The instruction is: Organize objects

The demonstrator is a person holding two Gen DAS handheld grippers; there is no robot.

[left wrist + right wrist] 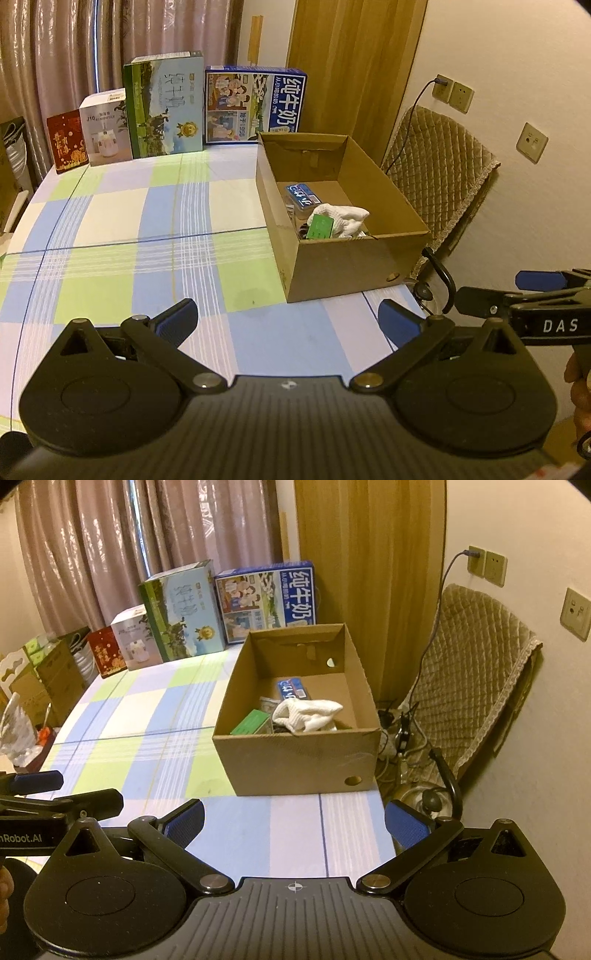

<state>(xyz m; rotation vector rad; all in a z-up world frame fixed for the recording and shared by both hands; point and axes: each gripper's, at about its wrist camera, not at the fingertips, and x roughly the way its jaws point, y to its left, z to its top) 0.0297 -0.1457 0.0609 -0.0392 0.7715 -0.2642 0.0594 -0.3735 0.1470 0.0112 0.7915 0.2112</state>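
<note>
Both pairs of jaws are standing wide apart and holding nothing: the left gripper (288,325) and the right gripper (293,821) are hovering over the checked surface (129,221). The cardboard box (299,757) is sitting ahead of both jaws, slightly right of the left pair. Inside it, a white cloth (308,714) is lying crumpled over a green packet (251,722) and a blue pack (293,688). The cloth is looking soft, light and easy to pinch at a raised fold; the packet seems stiffer, best taken across its thin edges.
</note>
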